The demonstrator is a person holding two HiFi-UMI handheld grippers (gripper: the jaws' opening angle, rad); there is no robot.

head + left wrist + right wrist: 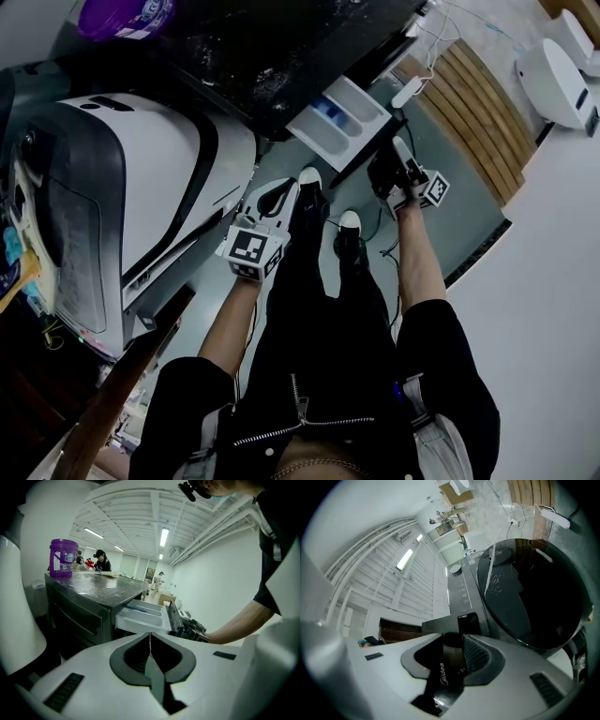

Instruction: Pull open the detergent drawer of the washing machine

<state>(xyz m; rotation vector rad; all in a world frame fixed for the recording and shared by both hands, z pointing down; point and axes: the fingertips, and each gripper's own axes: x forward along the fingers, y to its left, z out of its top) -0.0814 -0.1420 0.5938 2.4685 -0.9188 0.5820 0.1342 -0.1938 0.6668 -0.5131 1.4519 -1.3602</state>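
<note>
Drawer (pixel 339 114): far centre, drawn well out of the dark washer (pixel 84 606), white compartments exposed. Right claw (pixel 457 646): clamped on the drawer's dark front panel. Left claw (pixel 150 641): closed, empty, idle to the drawer's left. Task judged largely done; remaining, at most a last stretch of pull, then release.

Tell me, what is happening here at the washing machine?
A person works with a gripper in each hand. The right gripper is clamped on the front of the detergent drawer, which stands pulled out of the washing machine. The left gripper is shut and empty, away from it.
</note>
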